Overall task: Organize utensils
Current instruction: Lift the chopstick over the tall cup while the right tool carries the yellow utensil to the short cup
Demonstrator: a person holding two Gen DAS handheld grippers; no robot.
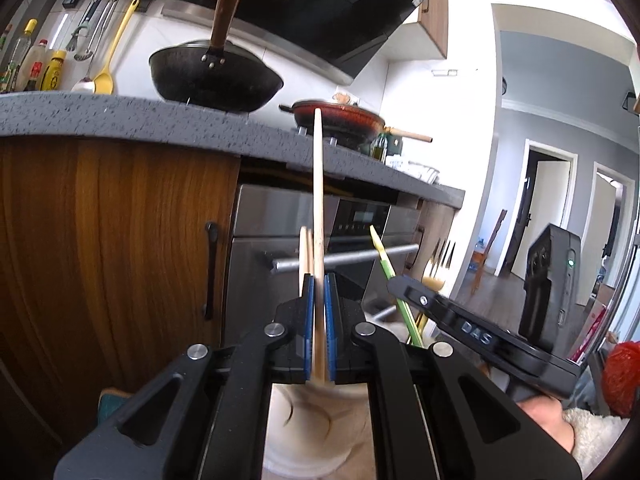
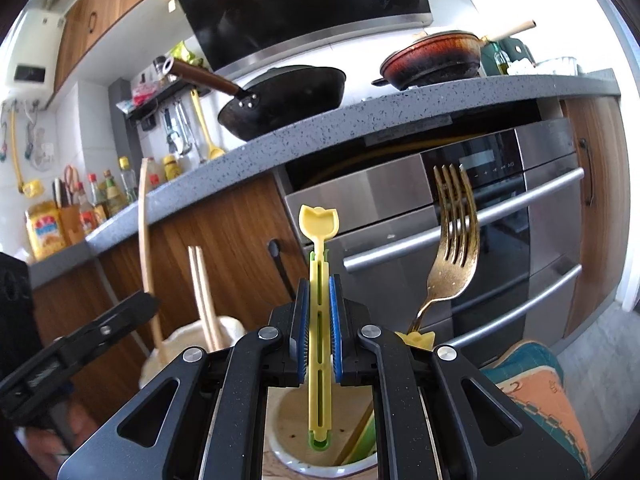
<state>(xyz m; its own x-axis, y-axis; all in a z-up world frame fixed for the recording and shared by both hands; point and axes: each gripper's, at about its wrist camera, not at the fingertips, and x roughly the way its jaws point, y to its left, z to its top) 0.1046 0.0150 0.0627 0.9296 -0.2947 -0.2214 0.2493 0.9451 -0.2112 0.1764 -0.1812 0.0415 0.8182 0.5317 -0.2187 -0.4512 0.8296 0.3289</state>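
Here the left gripper (image 1: 319, 280) clamped its jaws on a wooden stick (image 1: 318, 184), the right gripper (image 2: 319, 280) on a yellow clip (image 2: 319, 320); a fork (image 2: 454, 240) and chopsticks (image 2: 204, 292) stood beside, oven (image 2: 460, 216) behind.

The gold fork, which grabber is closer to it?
Right. The right gripper, shut on a yellow clip, sits just beside the gold fork. The left gripper holds a chopstick farther off.
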